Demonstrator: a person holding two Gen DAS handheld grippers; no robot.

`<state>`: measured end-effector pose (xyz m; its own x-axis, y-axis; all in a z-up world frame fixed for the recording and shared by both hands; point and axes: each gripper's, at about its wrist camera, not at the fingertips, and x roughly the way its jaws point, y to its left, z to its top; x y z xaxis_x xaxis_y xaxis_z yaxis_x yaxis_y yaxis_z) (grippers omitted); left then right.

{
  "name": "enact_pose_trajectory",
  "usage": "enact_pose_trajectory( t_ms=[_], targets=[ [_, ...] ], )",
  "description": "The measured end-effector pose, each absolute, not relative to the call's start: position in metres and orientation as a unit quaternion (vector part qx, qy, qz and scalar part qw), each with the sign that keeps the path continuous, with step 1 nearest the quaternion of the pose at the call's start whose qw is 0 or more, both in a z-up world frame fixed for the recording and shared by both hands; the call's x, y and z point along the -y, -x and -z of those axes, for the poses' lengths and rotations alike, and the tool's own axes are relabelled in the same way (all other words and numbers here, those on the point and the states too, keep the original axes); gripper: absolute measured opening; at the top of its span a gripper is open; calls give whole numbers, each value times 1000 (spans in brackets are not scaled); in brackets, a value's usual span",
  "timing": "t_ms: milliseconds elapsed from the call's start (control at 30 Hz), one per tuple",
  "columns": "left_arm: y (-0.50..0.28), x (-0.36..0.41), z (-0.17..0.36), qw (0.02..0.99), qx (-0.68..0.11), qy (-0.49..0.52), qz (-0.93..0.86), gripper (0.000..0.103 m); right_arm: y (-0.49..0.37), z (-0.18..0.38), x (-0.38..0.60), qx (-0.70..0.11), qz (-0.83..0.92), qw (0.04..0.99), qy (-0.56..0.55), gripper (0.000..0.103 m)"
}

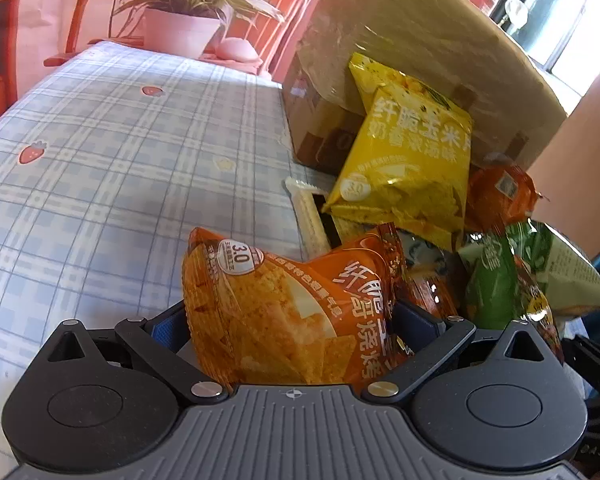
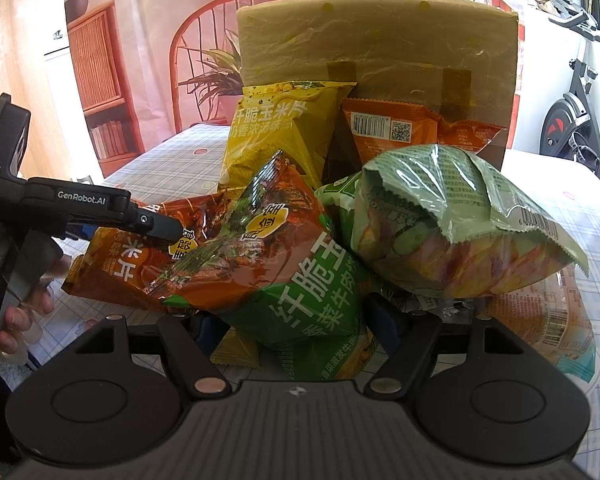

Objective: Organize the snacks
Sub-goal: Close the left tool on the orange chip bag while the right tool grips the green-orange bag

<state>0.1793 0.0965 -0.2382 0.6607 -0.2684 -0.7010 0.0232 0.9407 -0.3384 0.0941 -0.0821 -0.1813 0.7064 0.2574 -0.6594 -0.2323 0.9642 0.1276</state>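
Your left tongs (image 1: 296,320) are squeezing a puffy, crinkled orange foil chip bag (image 1: 284,312) above the checked cloth counter (image 1: 100,152). Your right tongs (image 2: 296,320) are gripping a glossy green-and-brown chip bag (image 2: 284,264) before the taped cardboard box (image 2: 376,40).

The blue plaid tablecloth (image 1: 112,152) lies bare left of the heap. A tall cardboard box (image 1: 420,48) walls the back, with a yellow chip bag (image 1: 412,160), an orange bag (image 2: 384,132) and a green bag (image 2: 452,216) crowding before it.

Both grippers point forward and down. The left gripper (image 1: 296,316) and right gripper (image 2: 296,316) each have jaws spread wide around a snack bag.
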Motion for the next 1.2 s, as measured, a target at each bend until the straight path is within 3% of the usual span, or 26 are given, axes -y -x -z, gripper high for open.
enact_pose_trajectory(
  t_ms=[533, 833, 1033, 1200],
  targets=[
    [-146, -106, 238, 887, -412, 190, 92, 101, -96, 178, 78, -362, -128, 923, -3, 77],
    [-136, -102, 235, 896, -391, 186, 96, 78, -99, 178, 72, -359, -124, 925, 13, 79],
    [-127, -105, 220, 912, -357, 181, 88, 61, -96, 174, 76, -353, -137, 926, -10, 71],
    [-122, -99, 207, 924, -336, 157, 97, 58, -92, 166, 76, -341, -149, 928, -23, 68]
  ],
)
